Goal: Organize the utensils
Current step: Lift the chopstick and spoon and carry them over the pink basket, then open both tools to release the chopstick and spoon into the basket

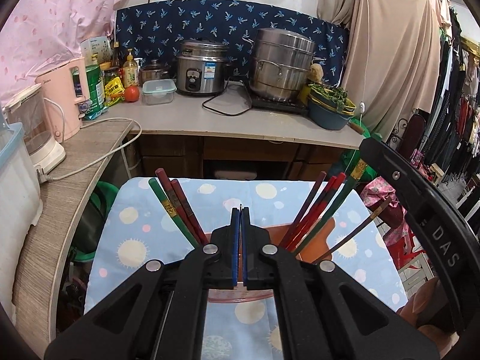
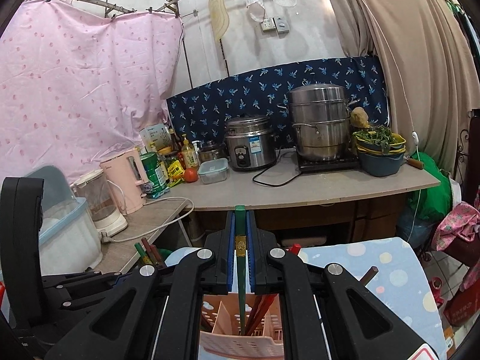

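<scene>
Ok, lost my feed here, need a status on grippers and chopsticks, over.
Right gripper shut on green chopstick, tip in pink holder. Left gripper shut, empty, above the holder. Other chopsticks already in. Nothing blocking.

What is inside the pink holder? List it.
The holder has chopsticks standing in its compartments, red and green ones. The right gripper holds a green chopstick reaching into it. The holder's bottom and the chopstick tips are hidden.

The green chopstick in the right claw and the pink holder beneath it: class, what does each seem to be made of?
Green chopstick: probably lacquered wood or hard plastic; the coat is smooth and glossy with a gold printed band. Pink holder: moulded plastic, matte, judging by its uniform colour, thin dividers and punched slots. The right claw is shut on the chopstick.
</scene>
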Tool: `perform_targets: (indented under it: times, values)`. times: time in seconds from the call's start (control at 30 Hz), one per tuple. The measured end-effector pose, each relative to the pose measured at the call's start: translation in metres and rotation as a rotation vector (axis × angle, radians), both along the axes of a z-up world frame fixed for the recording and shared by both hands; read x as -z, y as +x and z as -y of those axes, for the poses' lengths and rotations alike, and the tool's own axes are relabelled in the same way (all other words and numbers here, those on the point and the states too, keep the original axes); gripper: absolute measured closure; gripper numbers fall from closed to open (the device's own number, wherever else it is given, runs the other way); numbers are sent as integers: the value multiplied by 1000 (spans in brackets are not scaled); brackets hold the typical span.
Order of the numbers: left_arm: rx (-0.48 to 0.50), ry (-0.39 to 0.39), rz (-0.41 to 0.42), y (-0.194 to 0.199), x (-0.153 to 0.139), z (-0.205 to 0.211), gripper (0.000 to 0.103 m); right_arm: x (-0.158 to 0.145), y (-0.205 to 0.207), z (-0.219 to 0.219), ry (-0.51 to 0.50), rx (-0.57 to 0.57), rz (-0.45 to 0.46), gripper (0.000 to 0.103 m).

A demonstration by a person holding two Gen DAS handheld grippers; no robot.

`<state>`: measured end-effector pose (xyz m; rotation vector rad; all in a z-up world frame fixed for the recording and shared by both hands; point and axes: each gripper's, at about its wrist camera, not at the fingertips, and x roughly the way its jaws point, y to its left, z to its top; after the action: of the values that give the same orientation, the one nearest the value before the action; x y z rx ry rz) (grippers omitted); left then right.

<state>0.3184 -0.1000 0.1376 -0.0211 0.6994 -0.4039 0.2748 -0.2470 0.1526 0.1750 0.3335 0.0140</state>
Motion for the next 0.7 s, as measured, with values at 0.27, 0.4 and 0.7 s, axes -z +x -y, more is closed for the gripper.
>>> perform_targets:
  times: [0.27,0.4,0.7]
  values:
    - [-3,-7,-22,6,6,0,102,8,4,1,-2,-1,-25,96]
    - [-6,-5,-29,7,9,-1,102,11,5,1,-8,4,-36,96]
    - [-30,16,-2,2,10,1,75,13,-4,4,-18,27,-26,54]
